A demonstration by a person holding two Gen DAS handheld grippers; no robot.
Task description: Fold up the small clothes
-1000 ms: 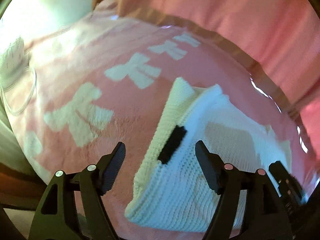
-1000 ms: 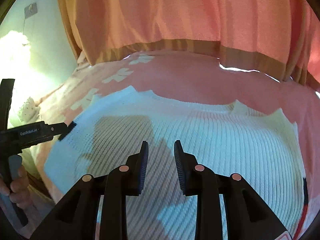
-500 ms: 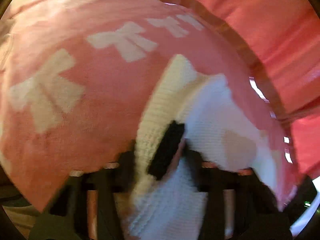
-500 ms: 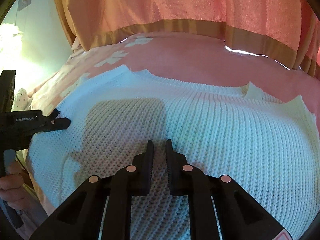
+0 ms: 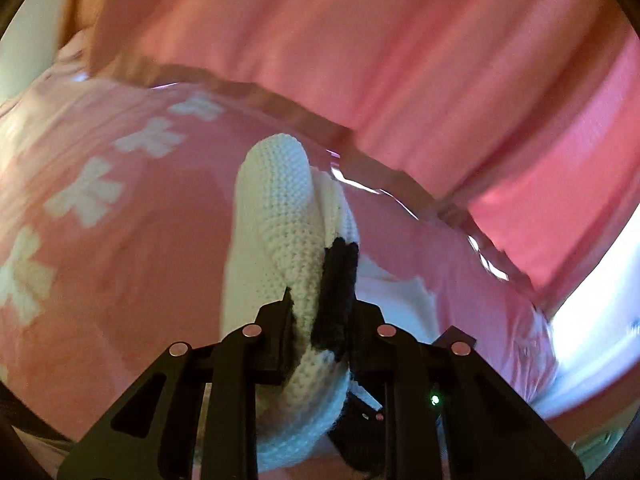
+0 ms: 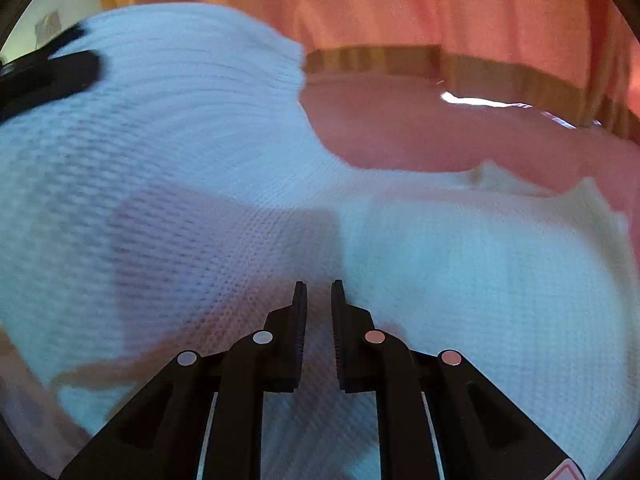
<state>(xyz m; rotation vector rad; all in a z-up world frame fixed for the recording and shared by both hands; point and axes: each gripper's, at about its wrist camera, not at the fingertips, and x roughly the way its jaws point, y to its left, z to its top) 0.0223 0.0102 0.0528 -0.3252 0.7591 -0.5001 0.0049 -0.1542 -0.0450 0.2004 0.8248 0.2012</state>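
A white knit garment (image 6: 460, 264) lies on a pink blanket with white bows (image 5: 100, 248). My left gripper (image 5: 318, 308) is shut on the garment's left edge (image 5: 280, 208), at a black patch (image 5: 336, 280), and holds that edge lifted off the blanket. In the right wrist view the lifted side (image 6: 168, 120) rises at the left, with the left gripper (image 6: 48, 76) at its top. My right gripper (image 6: 319, 300) is nearly closed, its tips pressed on the middle of the garment; I cannot tell whether it pinches fabric.
A pink curtain with a brown hem (image 5: 400, 80) hangs behind the blanket and also shows in the right wrist view (image 6: 440, 12). A bright strip (image 5: 600, 300) shows at the far right.
My left gripper has closed on the garment's left edge and lifted it up and rightwards. My right gripper has narrowed and lowered onto the middle of the garment.
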